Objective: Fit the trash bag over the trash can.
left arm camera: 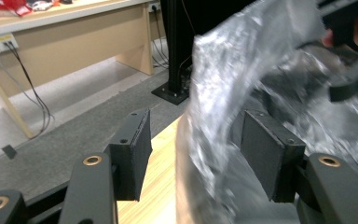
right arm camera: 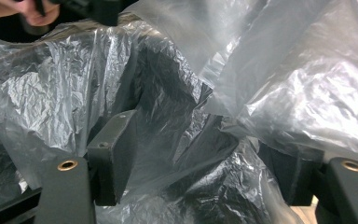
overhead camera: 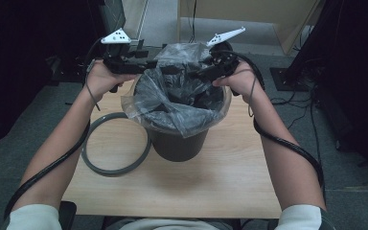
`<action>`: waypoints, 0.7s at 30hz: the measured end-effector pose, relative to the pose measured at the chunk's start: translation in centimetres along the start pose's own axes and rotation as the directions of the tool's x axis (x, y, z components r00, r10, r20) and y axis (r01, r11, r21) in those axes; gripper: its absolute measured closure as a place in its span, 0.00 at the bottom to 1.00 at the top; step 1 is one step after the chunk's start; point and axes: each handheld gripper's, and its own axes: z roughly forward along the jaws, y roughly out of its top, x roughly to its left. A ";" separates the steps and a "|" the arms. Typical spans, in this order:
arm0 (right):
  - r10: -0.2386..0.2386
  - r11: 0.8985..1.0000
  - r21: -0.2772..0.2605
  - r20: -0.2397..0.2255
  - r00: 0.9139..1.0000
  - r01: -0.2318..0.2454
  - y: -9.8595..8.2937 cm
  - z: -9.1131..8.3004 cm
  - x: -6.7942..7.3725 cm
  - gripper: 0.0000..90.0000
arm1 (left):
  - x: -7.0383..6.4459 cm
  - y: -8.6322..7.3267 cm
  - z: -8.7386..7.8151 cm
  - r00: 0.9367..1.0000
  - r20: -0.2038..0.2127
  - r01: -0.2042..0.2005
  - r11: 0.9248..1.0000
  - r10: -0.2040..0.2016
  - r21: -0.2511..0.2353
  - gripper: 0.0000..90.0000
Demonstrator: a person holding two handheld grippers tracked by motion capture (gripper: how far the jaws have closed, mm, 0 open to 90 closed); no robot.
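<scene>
A dark grey bin (overhead camera: 177,143) stands mid-table, lined with a clear plastic bag (overhead camera: 182,103) whose crumpled top hangs over the rim. My left gripper (overhead camera: 165,68) reaches in at the bin's far-left rim. In the left gripper view it (left arm camera: 200,156) is open, and the bag's edge (left arm camera: 223,70) rises between the jaws. At the far-right rim is my right gripper (overhead camera: 197,74). The right gripper view shows it (right arm camera: 203,163) open too, with bag film (right arm camera: 42,93) spread between its pads (right arm camera: 114,154) and draped over the right one.
A grey ring (overhead camera: 115,167) lies flat on the wooden table (overhead camera: 220,182), left of the bin. Cables trail from both grippers along the forearms. Beyond the table are a beige desk (left arm camera: 65,37) and a black stand base (left arm camera: 170,91) on grey carpet.
</scene>
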 end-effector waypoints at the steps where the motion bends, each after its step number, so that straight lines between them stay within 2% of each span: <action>1: -0.003 1.000 -0.001 -0.003 1.000 0.003 0.0 0.0 0.0 0.36 | 0.3 0.2 0.5 1.000 -0.003 0.001 1.000 -0.001 0.012 0.47; 4: -0.001 1.000 -0.012 -0.004 1.000 0.001 -0.1 -0.1 -0.1 0.36 | 0.6 0.7 1.5 1.000 -0.001 0.015 0.999 -0.015 0.036 0.51; 6: -0.005 1.000 -0.019 -0.012 1.000 0.005 -0.1 -0.2 -0.1 0.36 | 0.6 1.2 2.2 0.999 0.007 0.033 0.998 -0.033 0.050 0.58; 7: -0.009 1.000 -0.022 -0.016 1.000 0.008 -0.1 -0.2 -0.1 0.36 | 0.6 1.3 2.6 1.000 0.001 0.028 0.998 -0.028 0.064 0.61; 10: -0.018 0.999 -0.033 -0.025 1.000 0.018 -0.2 -0.2 0.2 0.36 | 0.5 1.8 3.3 0.999 -0.034 0.028 0.995 -0.025 0.092 0.80; 11: -0.021 0.999 -0.036 -0.026 0.999 0.020 -0.3 -0.3 0.2 0.36 | 0.6 1.9 3.4 0.999 -0.047 0.030 0.995 -0.025 0.093 0.91; 13: -0.028 0.999 -0.044 -0.037 0.999 0.026 -0.4 -0.6 0.4 0.36 | 0.7 2.0 3.5 0.996 -0.079 0.043 0.994 -0.035 0.098 0.99; 17: -0.035 0.996 -0.078 -0.061 0.998 0.031 -1.0 -1.8 0.7 0.36 | 0.9 2.0 3.4 0.990 -0.132 0.062 0.992 -0.047 0.108 1.00; 21: -0.030 0.989 -0.147 -0.109 0.994 0.014 -1.7 -3.3 0.7 0.37 | 0.9 1.7 3.3 0.991 -0.119 0.073 0.991 -0.059 0.112 0.95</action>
